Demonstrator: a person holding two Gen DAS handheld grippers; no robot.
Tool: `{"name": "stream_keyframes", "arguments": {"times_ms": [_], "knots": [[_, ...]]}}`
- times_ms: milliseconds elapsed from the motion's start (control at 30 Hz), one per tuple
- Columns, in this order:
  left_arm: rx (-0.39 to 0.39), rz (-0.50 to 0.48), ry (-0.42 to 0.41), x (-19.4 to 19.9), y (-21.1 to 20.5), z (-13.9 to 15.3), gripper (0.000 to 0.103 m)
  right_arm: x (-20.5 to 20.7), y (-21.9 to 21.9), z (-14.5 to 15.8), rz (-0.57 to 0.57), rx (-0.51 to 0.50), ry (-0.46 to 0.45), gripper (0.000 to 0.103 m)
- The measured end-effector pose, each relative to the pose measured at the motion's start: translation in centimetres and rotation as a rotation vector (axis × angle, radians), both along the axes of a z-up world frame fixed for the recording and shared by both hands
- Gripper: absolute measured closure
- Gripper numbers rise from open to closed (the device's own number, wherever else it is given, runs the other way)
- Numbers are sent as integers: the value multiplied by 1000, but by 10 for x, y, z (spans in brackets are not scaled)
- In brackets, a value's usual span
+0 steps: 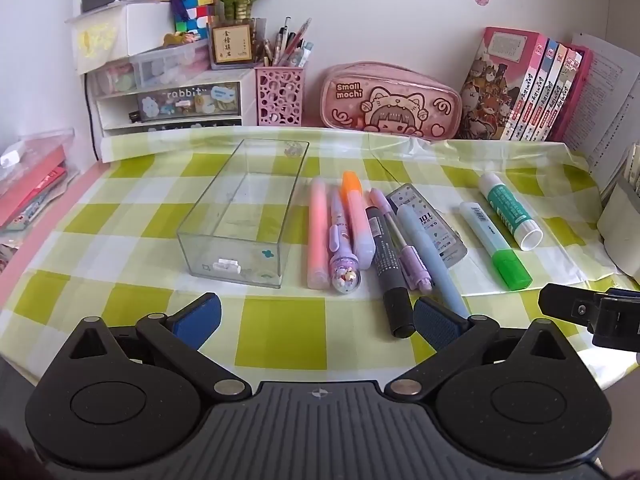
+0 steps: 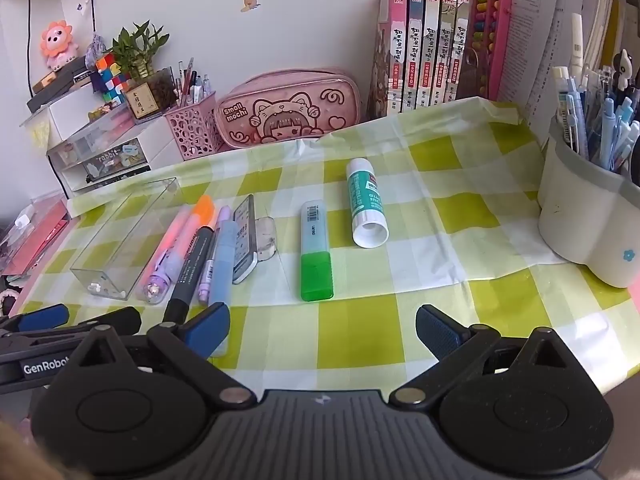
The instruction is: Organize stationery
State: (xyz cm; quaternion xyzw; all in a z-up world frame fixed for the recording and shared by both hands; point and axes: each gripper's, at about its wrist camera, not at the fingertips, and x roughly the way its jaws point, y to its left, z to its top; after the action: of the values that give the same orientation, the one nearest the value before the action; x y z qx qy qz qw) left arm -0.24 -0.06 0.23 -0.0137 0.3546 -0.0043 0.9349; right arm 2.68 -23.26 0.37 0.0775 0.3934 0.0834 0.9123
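Observation:
A clear plastic box (image 1: 244,212) (image 2: 124,236) lies on the green checked cloth with a small white eraser (image 1: 227,266) inside. To its right lie a pink highlighter (image 1: 318,232), a purple pen (image 1: 342,248), an orange-capped highlighter (image 1: 356,216), a black marker (image 1: 390,264), a blue pen (image 1: 428,248), a green highlighter (image 1: 496,246) (image 2: 316,250) and a glue stick (image 1: 510,210) (image 2: 366,202). My left gripper (image 1: 316,320) is open and empty, just short of the pens. My right gripper (image 2: 322,328) is open and empty, short of the green highlighter.
A pink pencil case (image 1: 390,100), a pink pen cup (image 1: 280,96), drawers (image 1: 168,100) and books (image 1: 524,88) line the back wall. A white pen holder (image 2: 588,220) full of pens stands at the right. The table's front edge is near both grippers.

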Motion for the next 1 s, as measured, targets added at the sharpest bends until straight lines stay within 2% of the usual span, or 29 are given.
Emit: {"name": "stream_keyframes", "arguments": {"times_ms": [467,1000], "knots": [[21,11,7,0,4,-2,5,-4,0,9,16,15,-32,6],[23,12,5,-2,5,-2,5,-2,4,5,28,18,-12,6]]}}
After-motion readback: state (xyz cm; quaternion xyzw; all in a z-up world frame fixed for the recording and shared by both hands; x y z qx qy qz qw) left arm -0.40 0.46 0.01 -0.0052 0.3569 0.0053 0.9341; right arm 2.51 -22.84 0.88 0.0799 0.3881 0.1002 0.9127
